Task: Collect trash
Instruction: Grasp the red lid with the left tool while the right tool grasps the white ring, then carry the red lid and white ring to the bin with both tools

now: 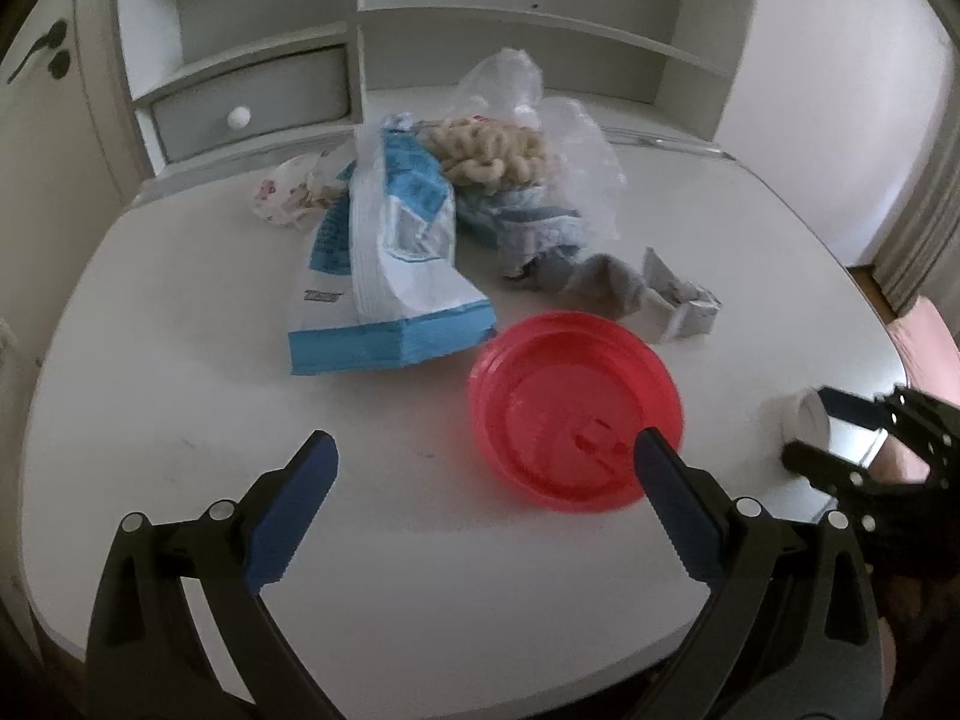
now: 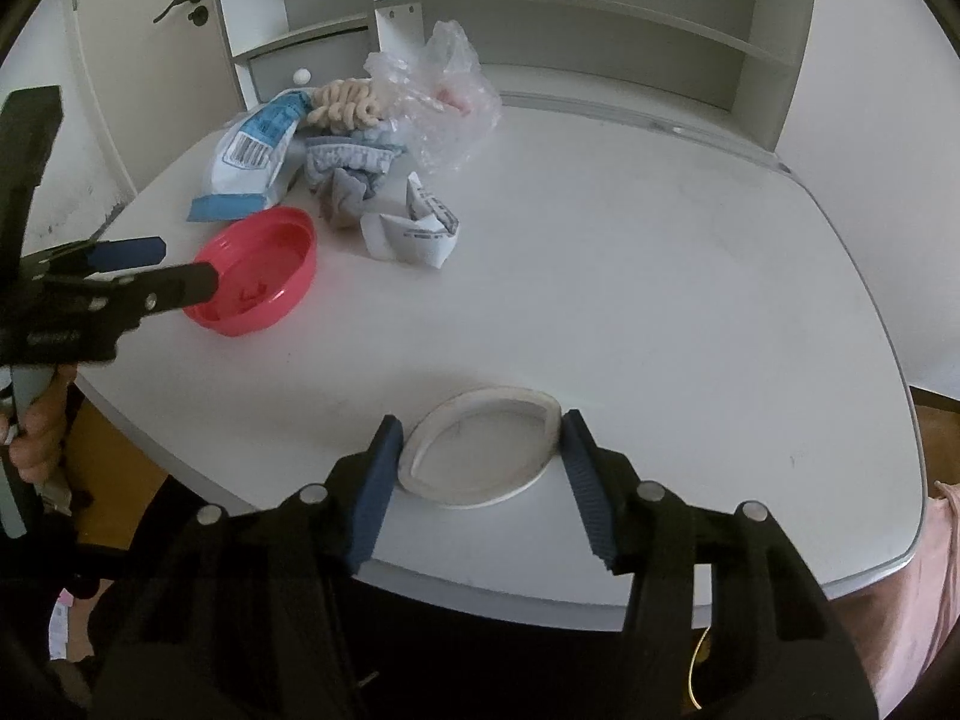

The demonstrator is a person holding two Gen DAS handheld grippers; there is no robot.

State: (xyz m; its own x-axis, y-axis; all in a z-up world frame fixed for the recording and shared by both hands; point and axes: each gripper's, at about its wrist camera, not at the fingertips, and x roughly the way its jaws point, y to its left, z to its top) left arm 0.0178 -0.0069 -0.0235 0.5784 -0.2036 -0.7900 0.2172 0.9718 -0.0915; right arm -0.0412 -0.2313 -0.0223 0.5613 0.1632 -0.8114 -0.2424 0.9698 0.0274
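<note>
My right hand-held gripper point(image 2: 479, 461) pinches a flat white oval plastic lid point(image 2: 480, 456) near the front edge of the white counter point(image 2: 660, 276), both pads against its rim. My left hand-held gripper point(image 1: 480, 510) stands spread wide and empty, one finger over the round red plastic lid point(image 1: 570, 402). Beyond the red lid lie a blue-and-white wrapper point(image 1: 384, 276), crumpled paper point(image 1: 678, 300) and a clear snack bag point(image 1: 528, 138).

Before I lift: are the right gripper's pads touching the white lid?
Touching. The right wrist view shows the right gripper with both pads against the white lid, which is squeezed to an oval between them.
</note>
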